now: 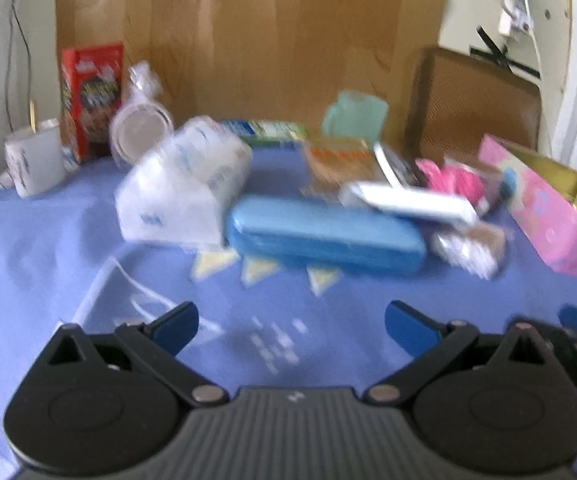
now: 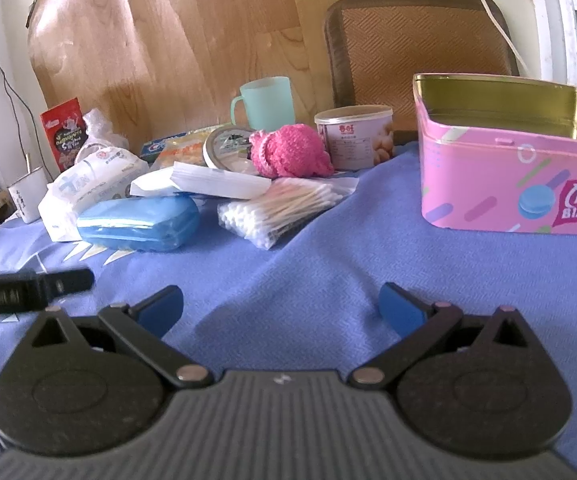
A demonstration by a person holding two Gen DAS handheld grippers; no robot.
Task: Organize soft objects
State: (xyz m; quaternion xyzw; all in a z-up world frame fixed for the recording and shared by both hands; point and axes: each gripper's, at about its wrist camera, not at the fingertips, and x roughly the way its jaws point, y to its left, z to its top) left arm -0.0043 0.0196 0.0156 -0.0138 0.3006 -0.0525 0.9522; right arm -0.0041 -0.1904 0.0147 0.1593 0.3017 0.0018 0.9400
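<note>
Both grippers hover low over the near part of the tabletop [image 2: 296,264], which is covered in a blue cloth. The left gripper [image 1: 291,322] has its jaws spread wide with nothing between them, and so does the right gripper [image 2: 280,306]. Farther off lies a cluster of things: a pink knitted ball [image 2: 290,150], a bag of cotton swabs [image 2: 276,210] just near of it, a white tissue pack [image 2: 92,184] to the left, and a blue case [image 2: 138,222] touching that pack. An open pink biscuit tin [image 2: 516,168] stands apart on the right.
</note>
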